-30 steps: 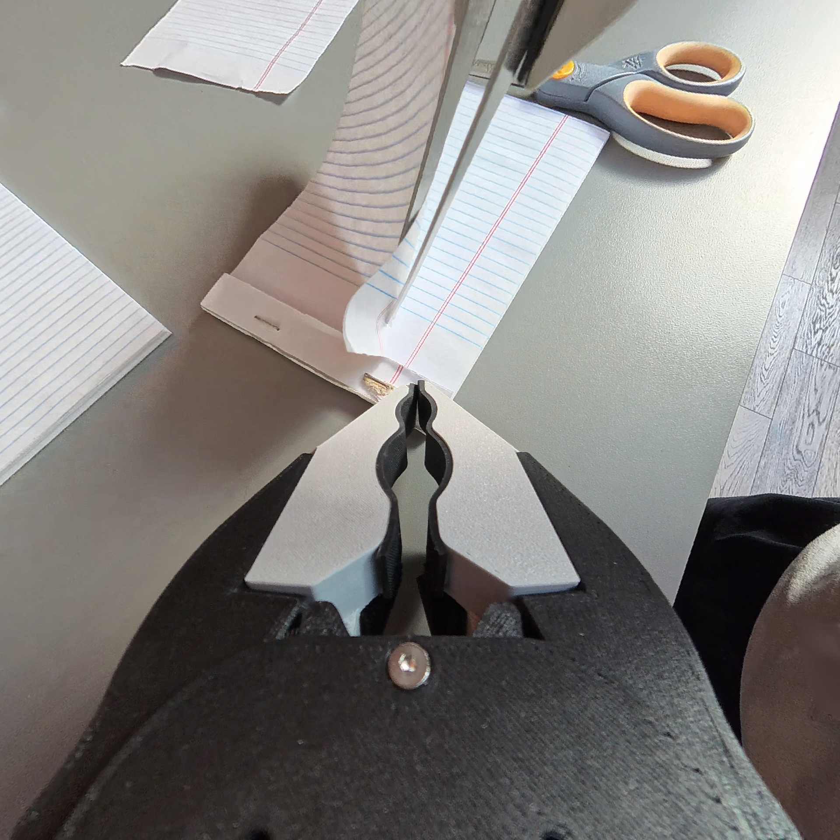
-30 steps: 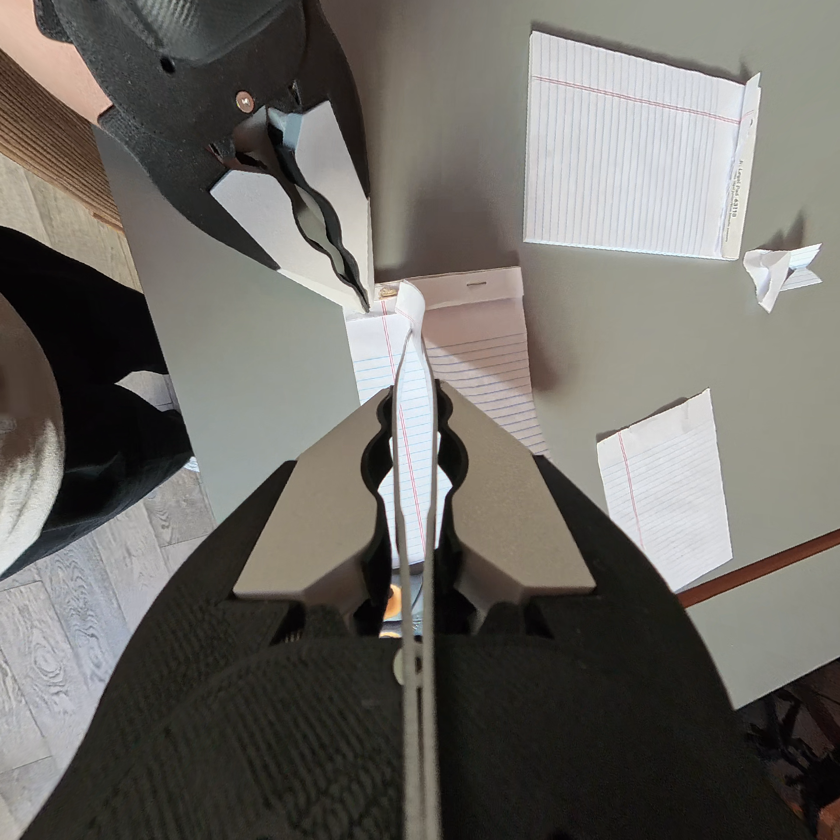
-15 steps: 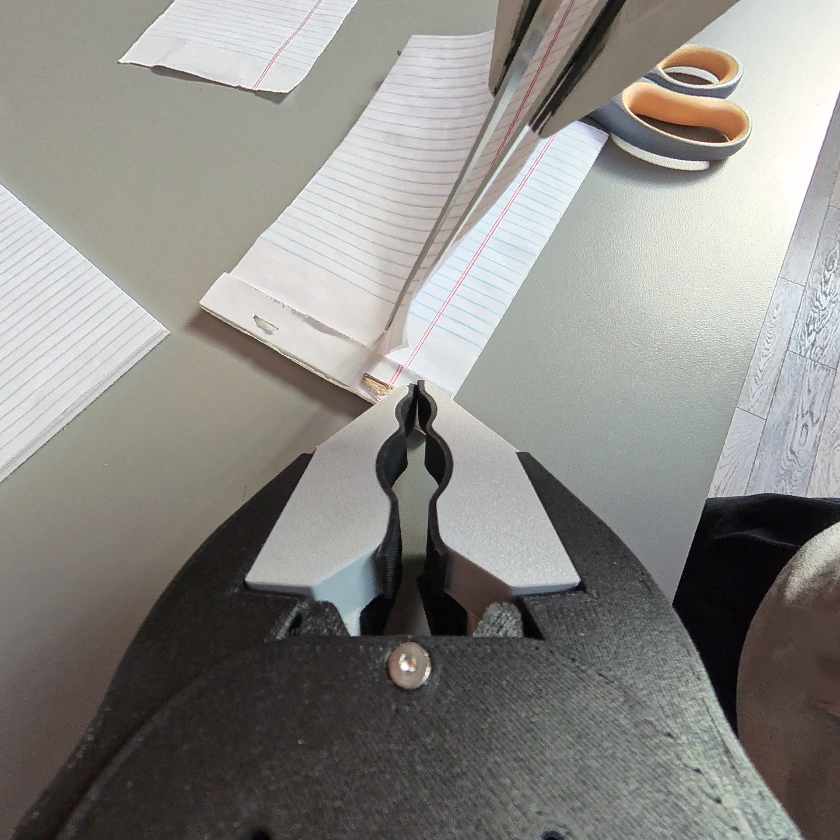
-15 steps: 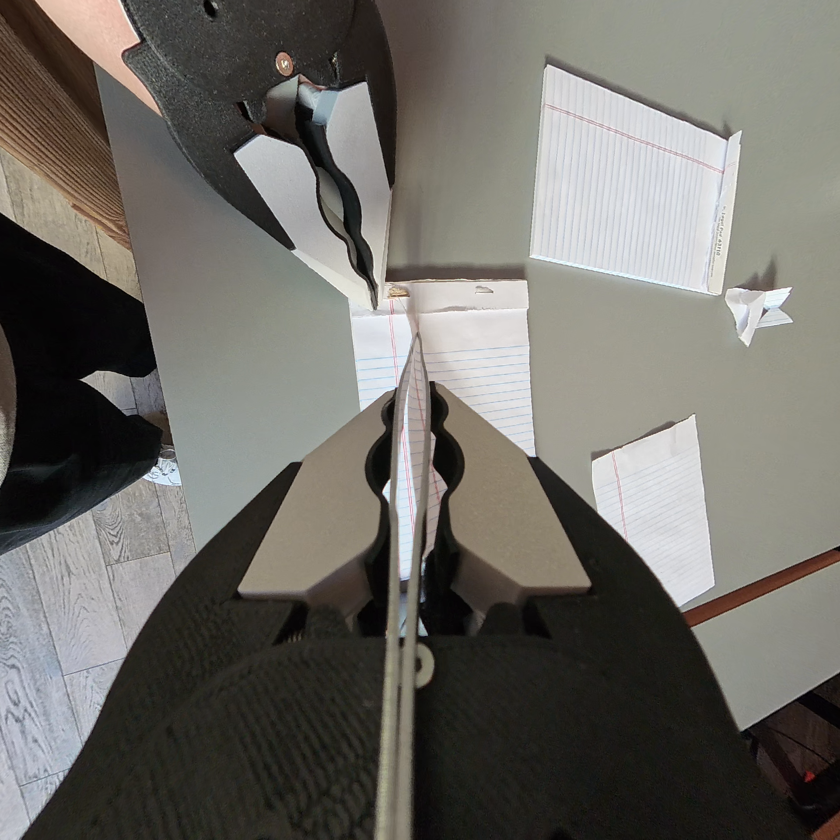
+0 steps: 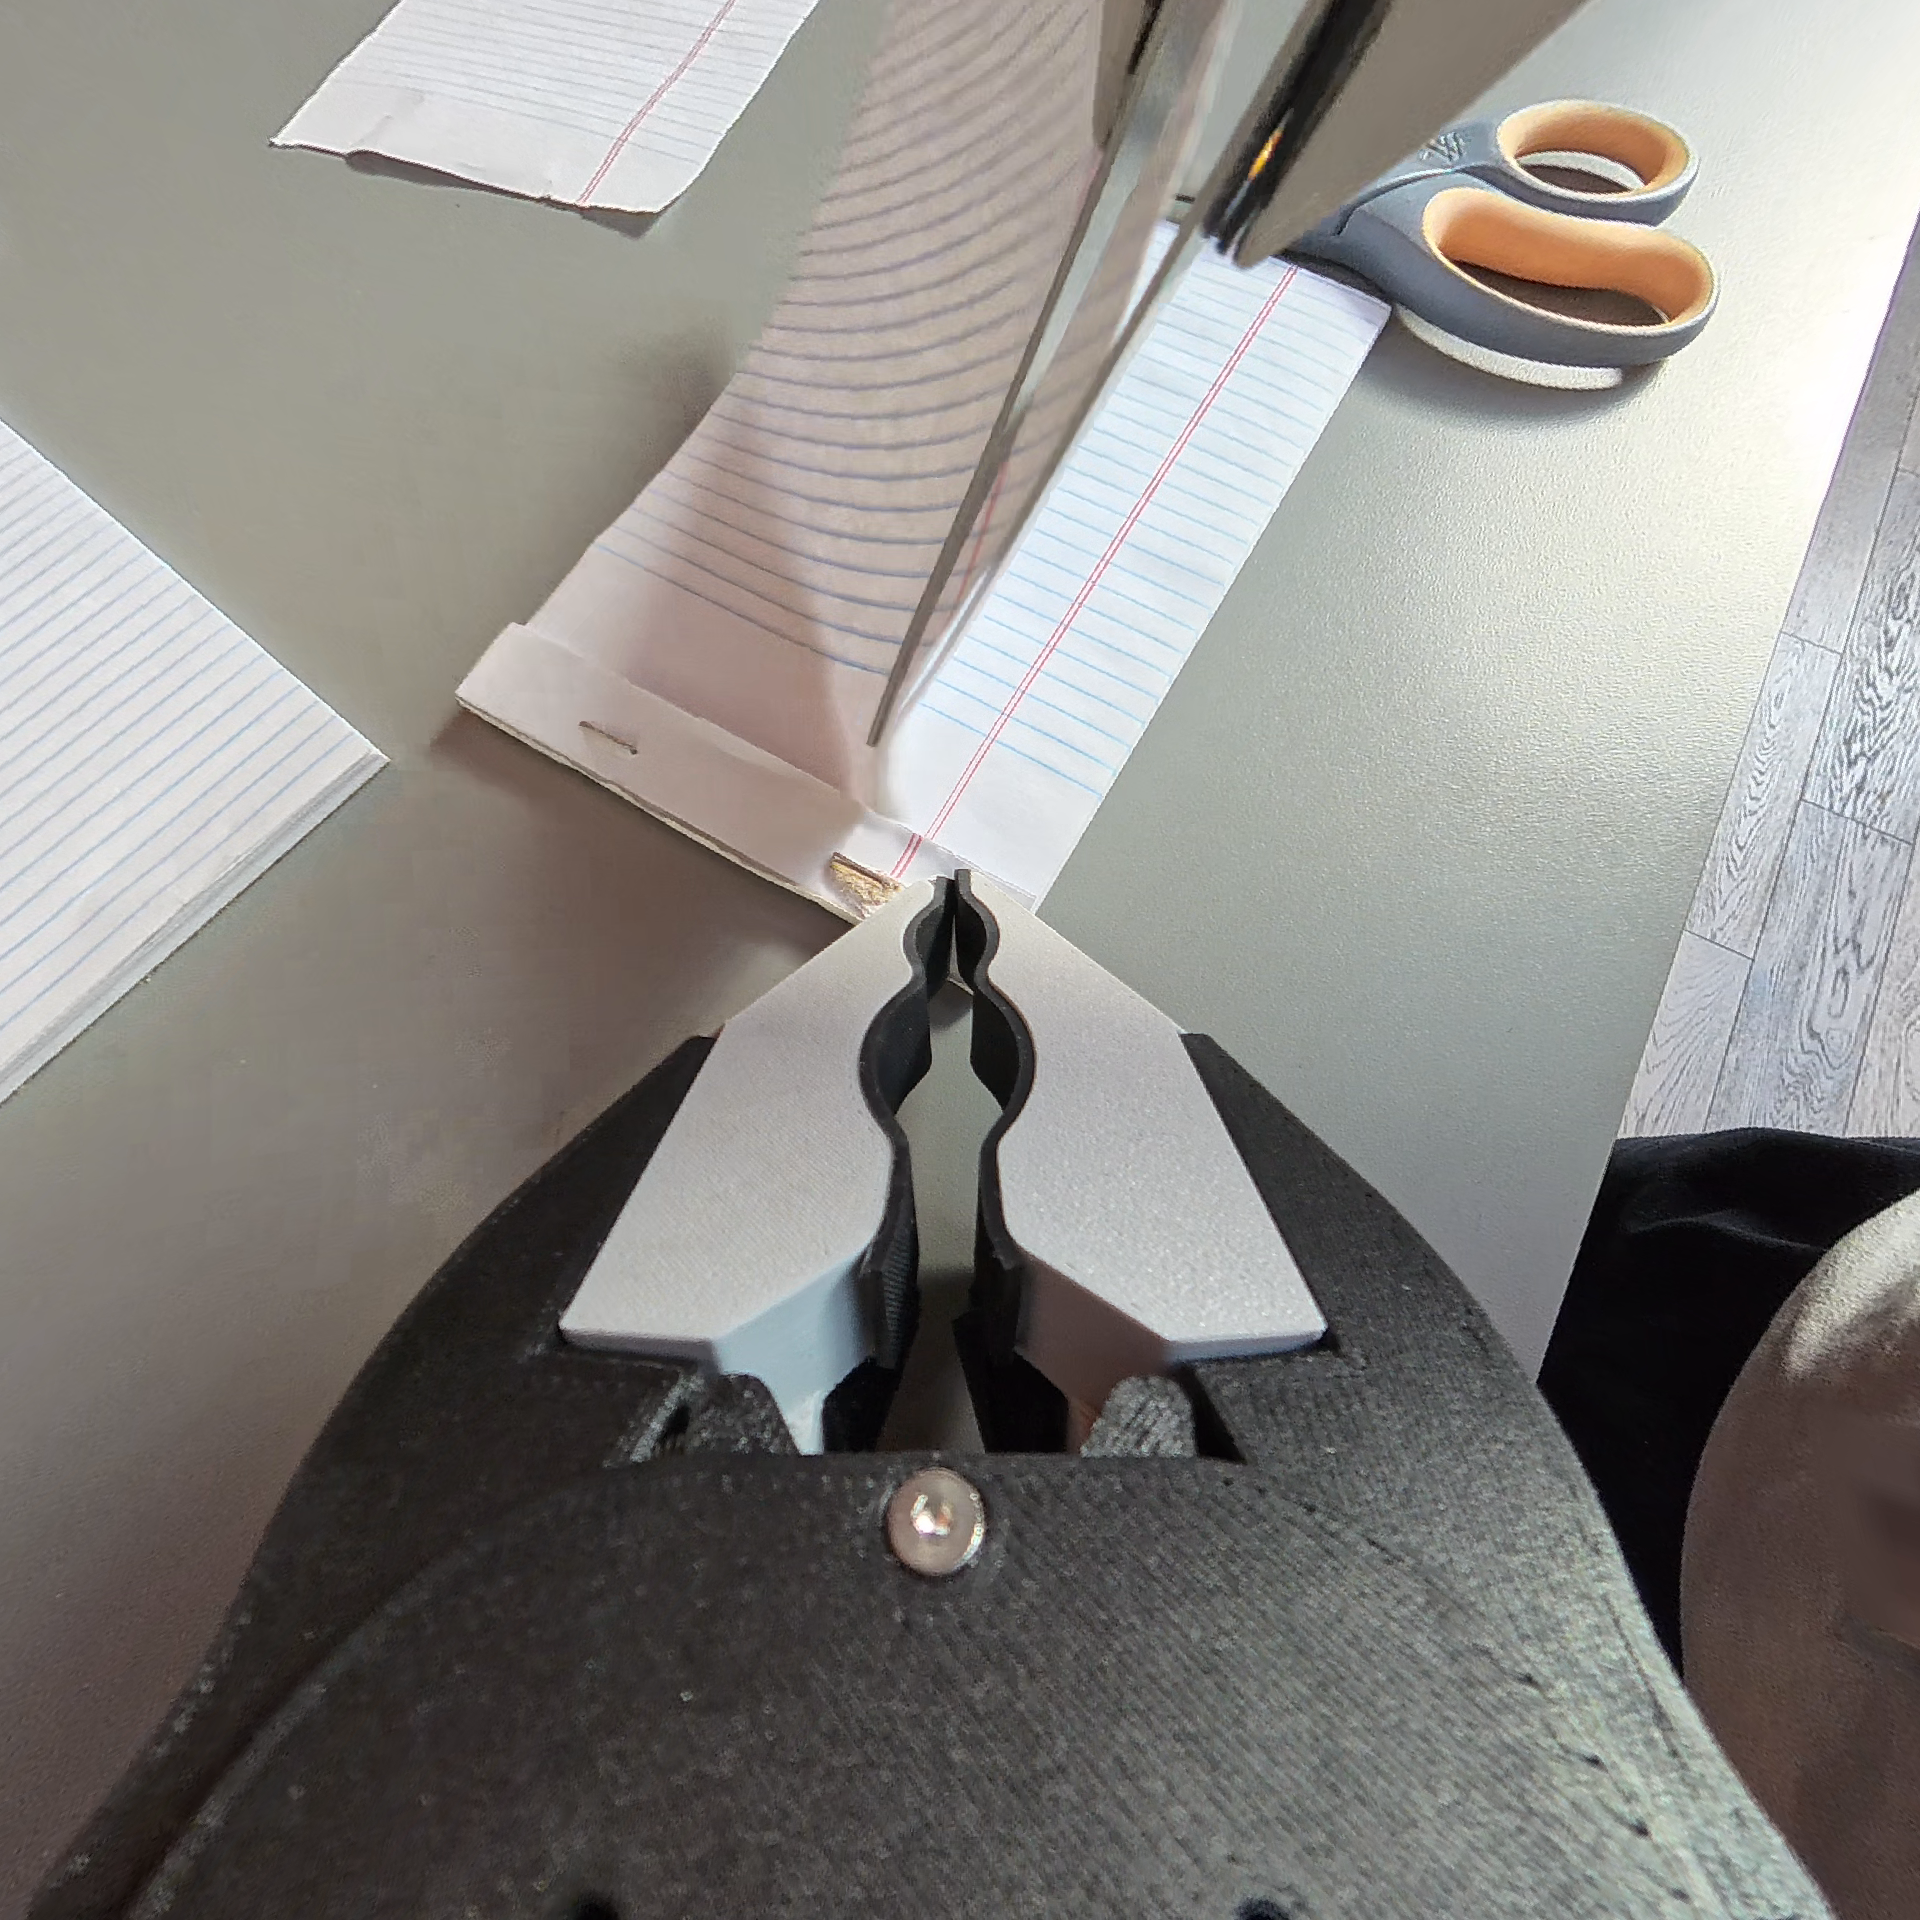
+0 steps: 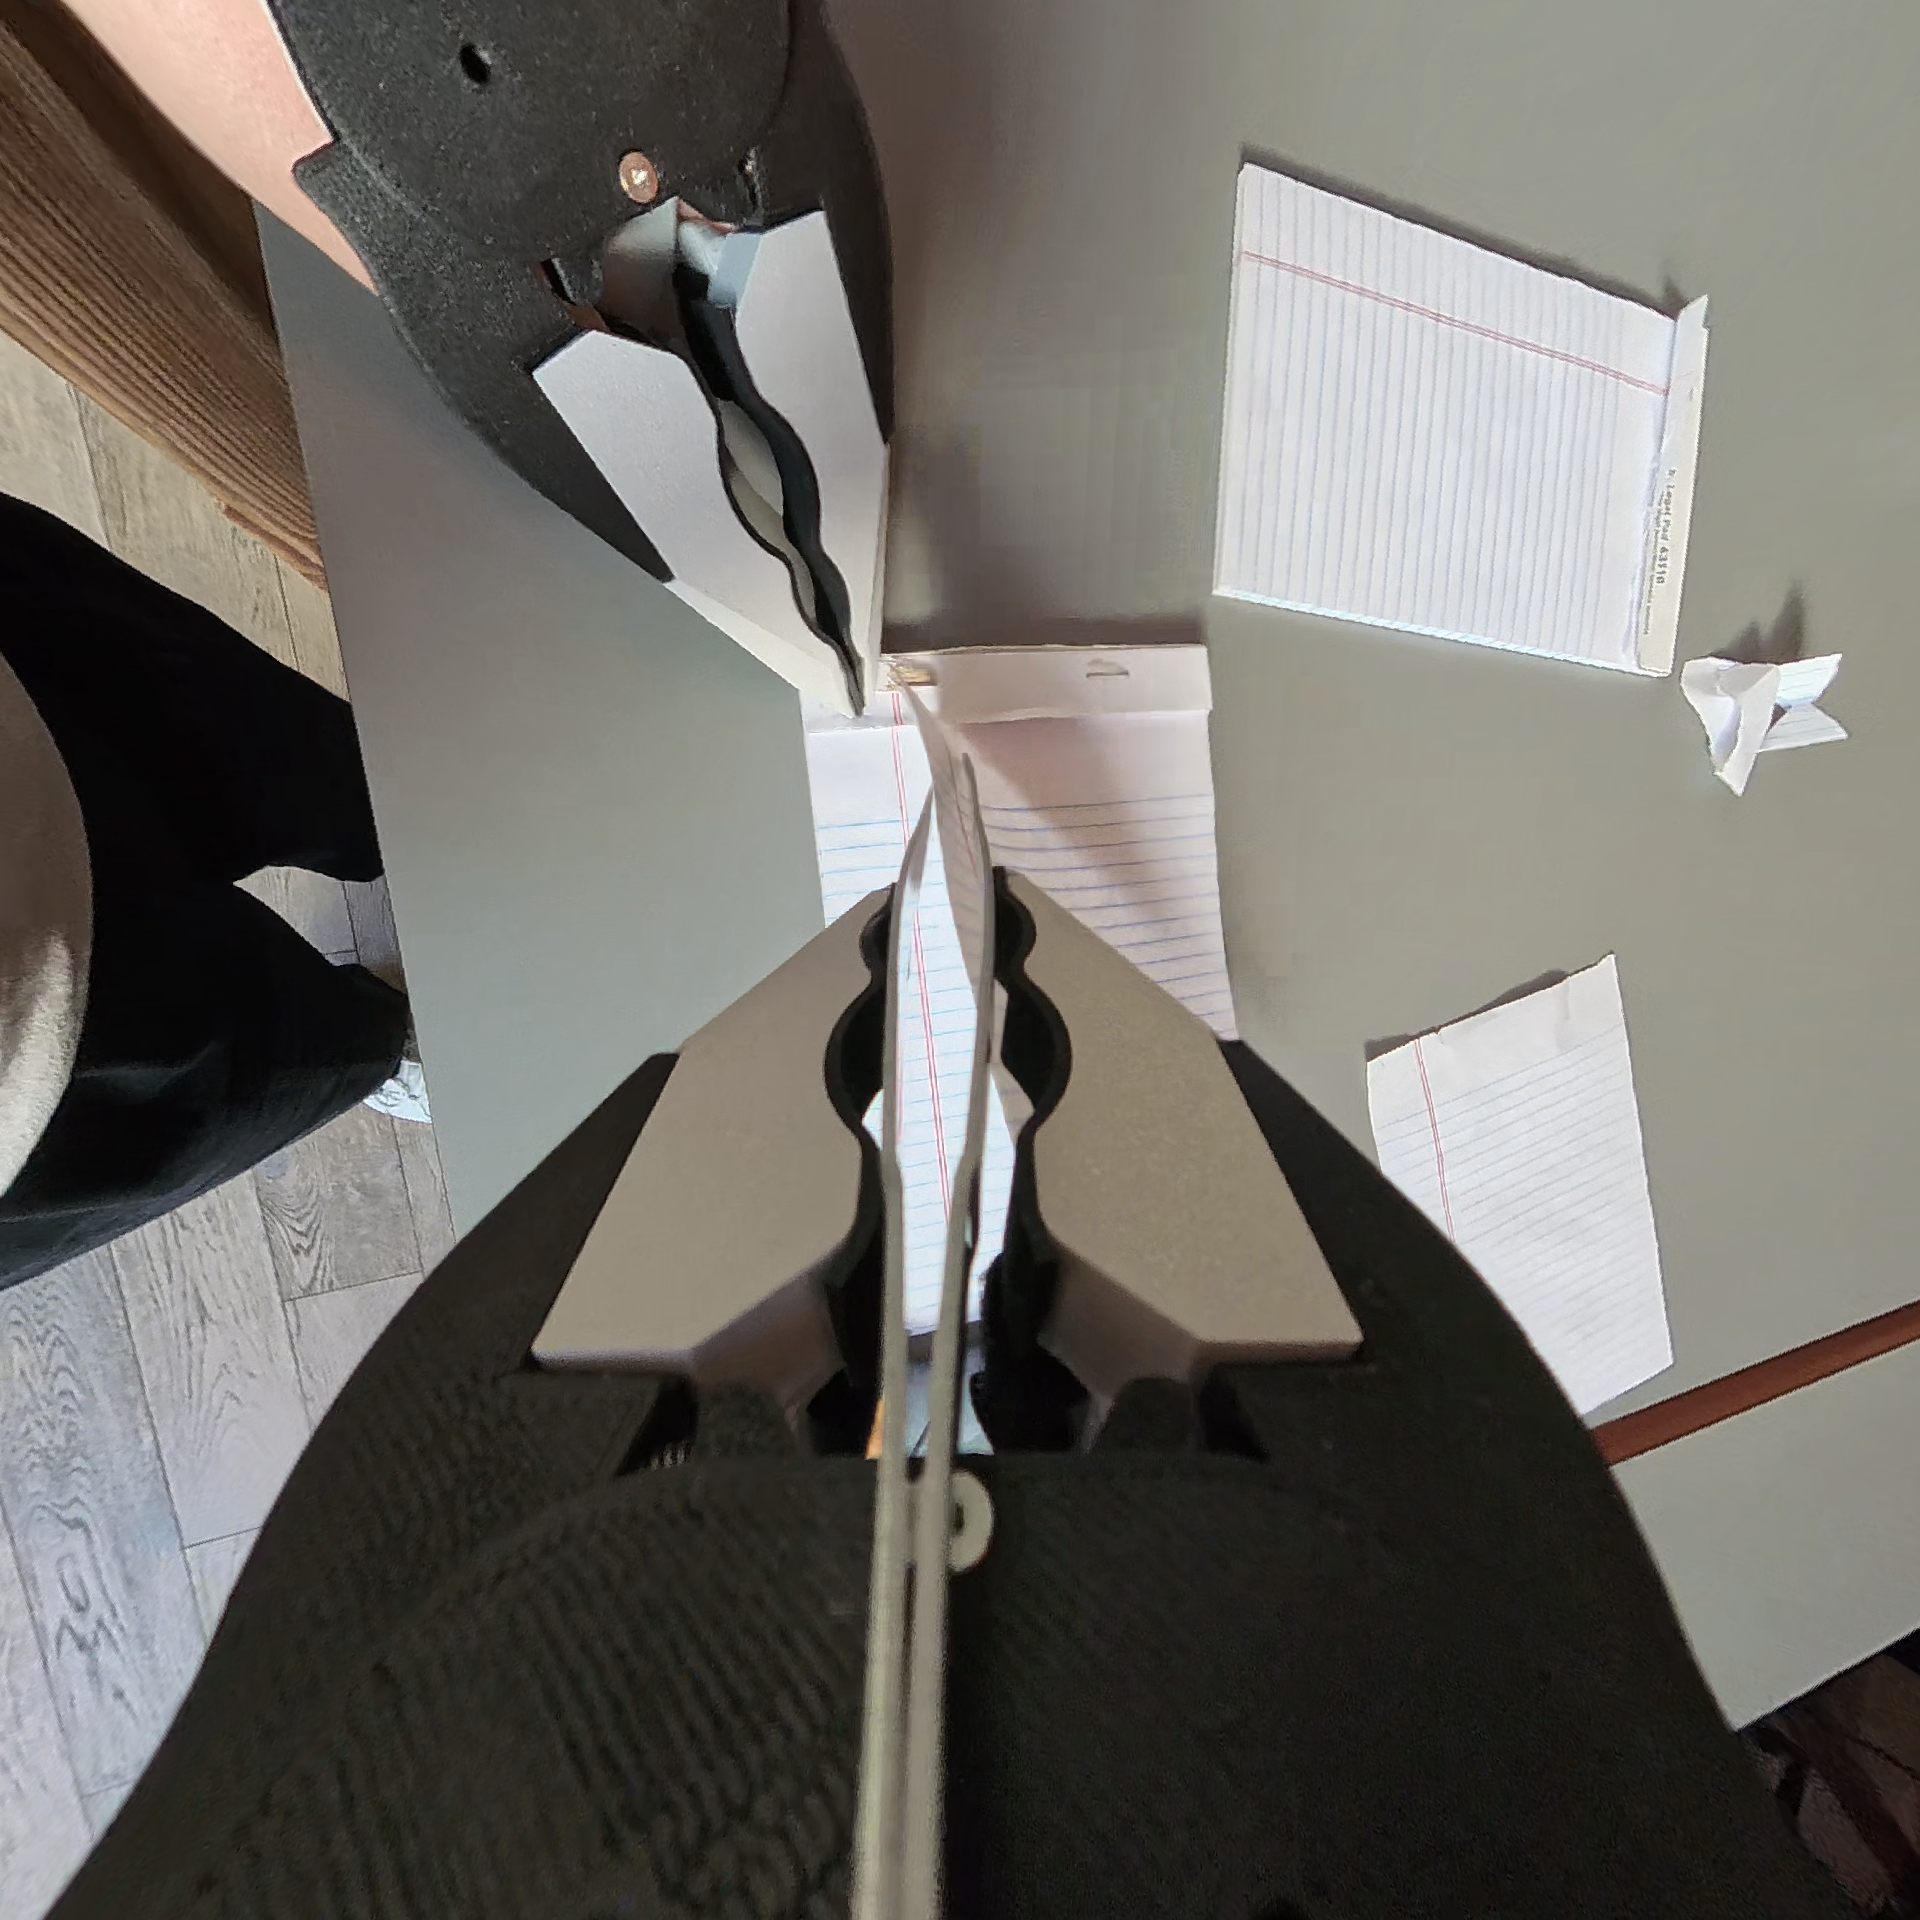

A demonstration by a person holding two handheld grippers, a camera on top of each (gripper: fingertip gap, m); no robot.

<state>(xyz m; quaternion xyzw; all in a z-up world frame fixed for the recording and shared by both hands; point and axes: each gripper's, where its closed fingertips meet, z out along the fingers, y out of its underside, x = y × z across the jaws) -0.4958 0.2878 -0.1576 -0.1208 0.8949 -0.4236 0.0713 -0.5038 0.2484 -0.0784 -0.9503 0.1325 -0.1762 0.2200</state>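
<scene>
Grey matte table. White lined legal pad near its edge, top sheet curled upward. Left gripper fingers together, tips pinning pad's bound corner. Right gripper clamped on steel scissors, blades straddling raised sheet.

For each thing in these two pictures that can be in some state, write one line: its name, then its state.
Left gripper: shut, tips at the pad's bound corner.
Right gripper: shut on the lifted lined sheet.
White lined writing pad: flat, top sheet curled up.
Grey and orange scissors: closed, lying flat.
Crumpled paper scrap: crumpled.
</scene>
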